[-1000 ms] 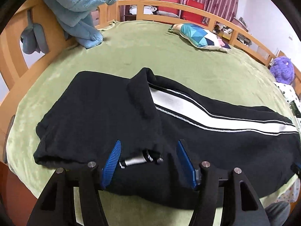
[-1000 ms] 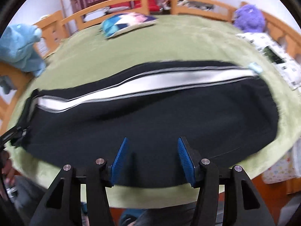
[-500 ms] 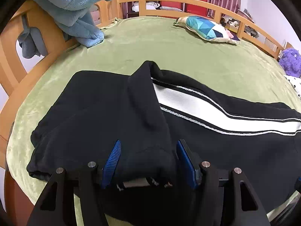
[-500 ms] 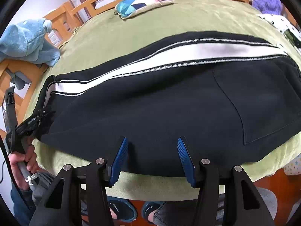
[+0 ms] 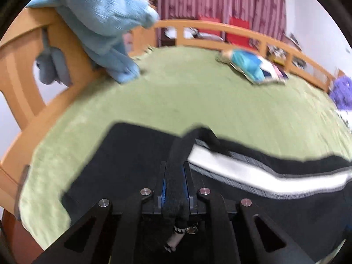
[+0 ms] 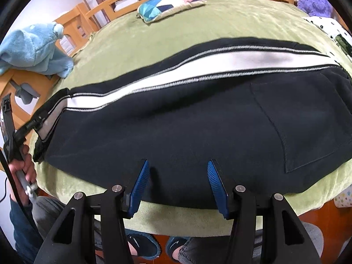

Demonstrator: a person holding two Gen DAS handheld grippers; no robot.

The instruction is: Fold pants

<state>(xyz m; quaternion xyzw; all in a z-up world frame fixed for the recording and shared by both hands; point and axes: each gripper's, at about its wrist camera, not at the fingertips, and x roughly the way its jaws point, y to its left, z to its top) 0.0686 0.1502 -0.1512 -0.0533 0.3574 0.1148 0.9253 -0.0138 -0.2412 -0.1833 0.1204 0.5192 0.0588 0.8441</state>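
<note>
Black pants [image 6: 176,121] with a white side stripe lie flat across a green bed [image 6: 198,22]. In the left wrist view my left gripper [image 5: 175,184] is shut on a raised fold of the pants' cuff end [image 5: 176,165]; the rest of the pants [image 5: 264,187] stretch right. In the right wrist view my right gripper [image 6: 178,177] is open and empty, its blue pads [image 6: 140,180] just above the pants' near edge. The left gripper [image 6: 30,125] shows at the pants' left end.
A blue plush toy [image 5: 99,28] hangs on the wooden bed rail [image 5: 19,66] at the left. A patterned pillow [image 6: 167,4] lies at the far side. A purple plush [image 6: 314,2] sits far right. My feet in slippers [image 6: 140,246] stand below the bed's near edge.
My left gripper has closed on the cuff end and lifted it a little. My right gripper has stayed open and drawn nearer to the pants' near edge.
</note>
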